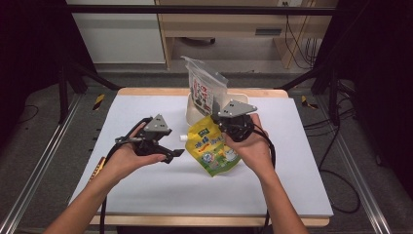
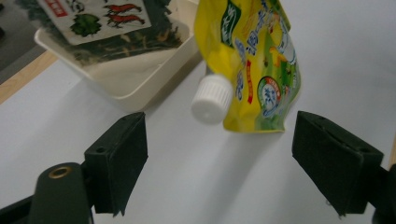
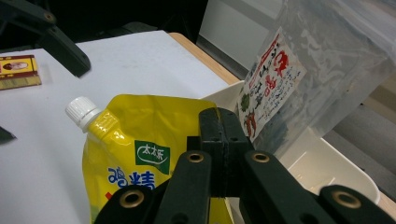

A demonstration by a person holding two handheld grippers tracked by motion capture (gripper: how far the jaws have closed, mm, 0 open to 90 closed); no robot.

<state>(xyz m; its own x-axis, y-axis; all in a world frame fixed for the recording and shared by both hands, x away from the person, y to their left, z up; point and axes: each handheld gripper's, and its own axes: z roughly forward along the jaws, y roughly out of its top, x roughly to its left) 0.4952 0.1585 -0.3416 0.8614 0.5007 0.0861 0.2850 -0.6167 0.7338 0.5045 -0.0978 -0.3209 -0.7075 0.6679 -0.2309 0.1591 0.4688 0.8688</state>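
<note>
White board covers my table (image 1: 160,190), with grey floor and metal rails either side and a pale wooden cabinet beyond the far edge.

Nearest me, at about 8 o'clock from the table's middle, my left gripper (image 1: 168,152) hangs above the board with its jaws standing wide and nothing between them. In the left gripper view the pads (image 2: 119,161) flank bare board, and the pouch's lower edge hangs just beyond them.

At about 3 o'clock from that gripper, my right gripper (image 1: 228,130) has its jaws pressed together on the top edge of the yellow spouted pouch (image 1: 212,146). The pouch hangs tilted, its white screw cap (image 1: 183,138) pointing toward 9 o'clock, its bottom corner low over the board; I cannot tell whether it touches.

Just past the pouch, at 12 o'clock, sits a cream rectangular tub (image 1: 191,113) near the table's far edge. A clear bag with a printed label (image 1: 204,87) stands upright in it, holding dark dried contents I cannot make out. My right gripper and the pouch cover much of the tub's front wall.

In the right gripper view a small red and gold packet (image 3: 17,70) lies on the board, cut off by the frame's left edge; its print is too small to read.
</note>
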